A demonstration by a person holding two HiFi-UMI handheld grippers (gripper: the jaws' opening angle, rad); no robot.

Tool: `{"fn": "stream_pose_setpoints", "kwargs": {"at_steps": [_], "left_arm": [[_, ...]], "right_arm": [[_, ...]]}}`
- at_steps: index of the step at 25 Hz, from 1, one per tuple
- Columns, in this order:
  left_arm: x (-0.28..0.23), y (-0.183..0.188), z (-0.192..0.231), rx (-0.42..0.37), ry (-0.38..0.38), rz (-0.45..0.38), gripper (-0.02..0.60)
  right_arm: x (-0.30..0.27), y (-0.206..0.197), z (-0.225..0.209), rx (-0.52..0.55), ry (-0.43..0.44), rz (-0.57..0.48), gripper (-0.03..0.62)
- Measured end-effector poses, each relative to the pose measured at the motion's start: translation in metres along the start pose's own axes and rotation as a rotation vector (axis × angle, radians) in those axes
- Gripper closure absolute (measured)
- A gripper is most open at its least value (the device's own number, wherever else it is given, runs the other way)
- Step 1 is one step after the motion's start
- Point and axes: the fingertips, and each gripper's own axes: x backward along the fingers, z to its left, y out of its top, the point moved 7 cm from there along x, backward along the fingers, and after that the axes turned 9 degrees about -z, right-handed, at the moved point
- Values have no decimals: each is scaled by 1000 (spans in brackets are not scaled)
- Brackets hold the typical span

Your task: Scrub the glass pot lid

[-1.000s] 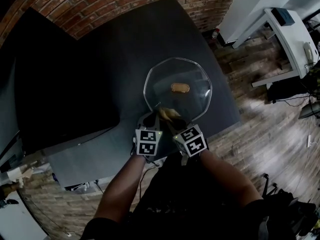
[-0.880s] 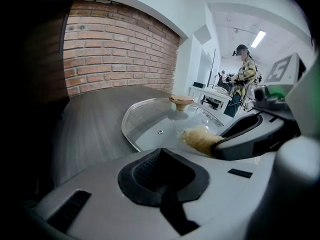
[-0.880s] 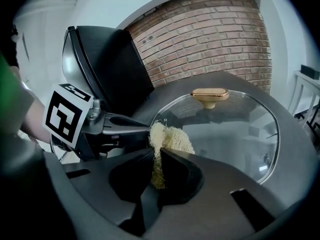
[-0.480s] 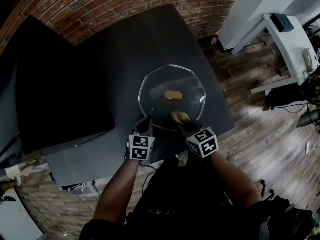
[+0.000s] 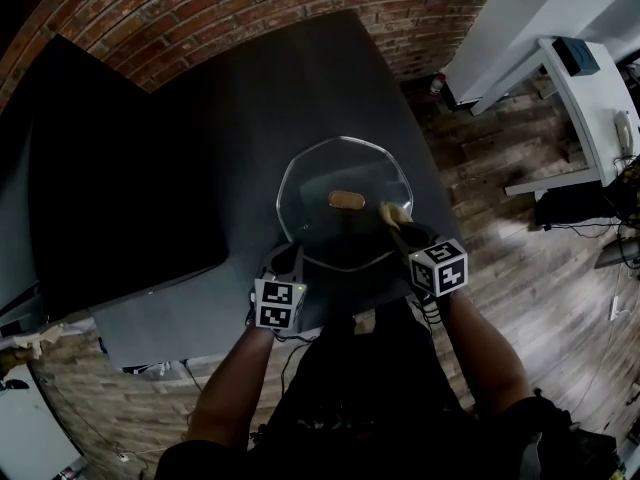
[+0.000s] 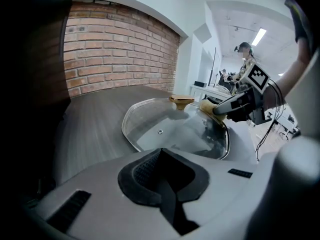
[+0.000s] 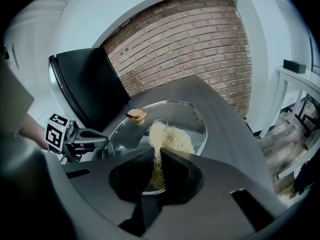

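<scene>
over the table (image 5: 250, 118), the left gripper (image 5: 287, 259) was pinched shut on the lid's (image 5: 320, 178) near rim, seemingly steadying it, while the right gripper (image 5: 399, 225) clamped a scrubber (image 5: 390, 211) against the glass.

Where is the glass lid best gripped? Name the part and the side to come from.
Grip the knob, coming straight down from above. It stands proud at the centre of the glass pot lid, so the lid should hang balanced; the dome is smooth and sloping, and the right tool with its scrubber crowds the near-right rim.
</scene>
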Motion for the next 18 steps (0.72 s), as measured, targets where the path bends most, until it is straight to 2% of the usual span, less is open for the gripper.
{"fn": "stream_pose_setpoints", "kwargs": {"at_steps": [5, 18], "left_arm": [[-1, 1, -2, 11, 10, 1, 549], [-1, 2, -5, 48, 40, 2, 549]], "right_arm": [[-9, 18, -31, 7, 3, 17, 551], [-56, 68, -69, 165, 41, 131, 551]]}}
